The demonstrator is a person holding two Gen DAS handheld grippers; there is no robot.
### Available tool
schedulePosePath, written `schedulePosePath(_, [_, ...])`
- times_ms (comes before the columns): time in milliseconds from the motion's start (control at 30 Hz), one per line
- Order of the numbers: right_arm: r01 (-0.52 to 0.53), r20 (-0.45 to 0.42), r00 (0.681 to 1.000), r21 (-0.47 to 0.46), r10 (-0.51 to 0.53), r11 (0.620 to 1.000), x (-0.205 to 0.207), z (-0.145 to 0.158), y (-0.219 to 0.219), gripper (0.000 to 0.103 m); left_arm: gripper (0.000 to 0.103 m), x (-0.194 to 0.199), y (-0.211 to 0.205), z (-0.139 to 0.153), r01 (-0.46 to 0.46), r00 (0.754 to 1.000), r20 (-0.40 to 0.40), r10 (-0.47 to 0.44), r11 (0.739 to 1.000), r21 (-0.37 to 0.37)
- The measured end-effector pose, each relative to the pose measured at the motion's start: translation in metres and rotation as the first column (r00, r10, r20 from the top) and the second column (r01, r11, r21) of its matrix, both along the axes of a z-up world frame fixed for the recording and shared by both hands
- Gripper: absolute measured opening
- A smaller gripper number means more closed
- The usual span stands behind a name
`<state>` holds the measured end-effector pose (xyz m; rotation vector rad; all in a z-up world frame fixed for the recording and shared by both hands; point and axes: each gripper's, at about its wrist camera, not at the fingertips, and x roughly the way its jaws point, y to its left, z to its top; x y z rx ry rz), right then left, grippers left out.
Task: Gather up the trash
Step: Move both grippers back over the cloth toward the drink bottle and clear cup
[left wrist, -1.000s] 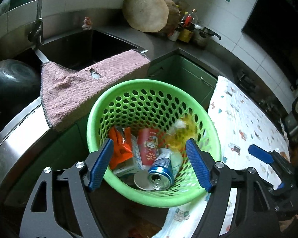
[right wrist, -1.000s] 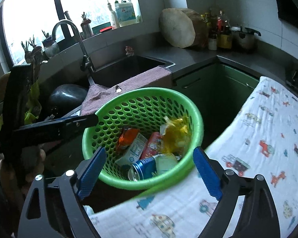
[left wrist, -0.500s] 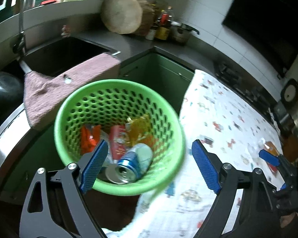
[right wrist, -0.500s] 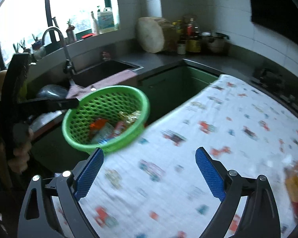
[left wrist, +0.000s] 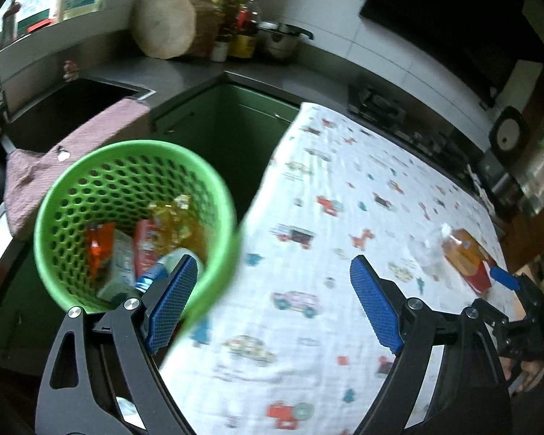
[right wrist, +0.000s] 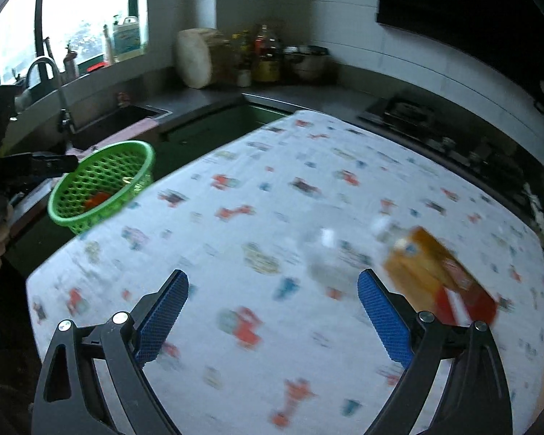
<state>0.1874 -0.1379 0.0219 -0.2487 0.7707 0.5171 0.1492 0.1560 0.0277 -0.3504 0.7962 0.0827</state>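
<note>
Hunting for more trash is the step now: the green basket (left wrist: 134,217) at the table edge holds some, while an orange carton (right wrist: 439,279) and a clear bottle (right wrist: 326,261) lie on the cloth (right wrist: 272,195). Next, the right tongs (right wrist: 272,311) should reach the carton. Both tongs, left tongs (left wrist: 268,304) too, are wide apart and hold nothing.

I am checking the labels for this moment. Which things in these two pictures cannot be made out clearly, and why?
- Orange carton, right wrist view: motion blur, print unreadable.
- Clear bottle beside it: blurred, shape uncertain.
- Green basket, left wrist view: left gripper finger covers some trash.
- Right gripper, left wrist view: cut off at the edge.
</note>
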Motion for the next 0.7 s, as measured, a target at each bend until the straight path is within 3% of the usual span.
schedulePosePath(300, [0.038,0.009,0.999,-0.081,-0.037,0.996,0.02,-0.001,-0.066,0.091,0.085,0.025,-0.069,0.004,0.08,0.997,-0.024,-0.08,0.997,0.021])
schedulePosePath(700, [-0.021,-0.061,0.998,-0.192,0.009,0.981,0.073,-0.027,-0.115,0.091,0.085,0.063,-0.157,-0.004,0.159,0.984,-0.082,-0.156,0.987,0.032])
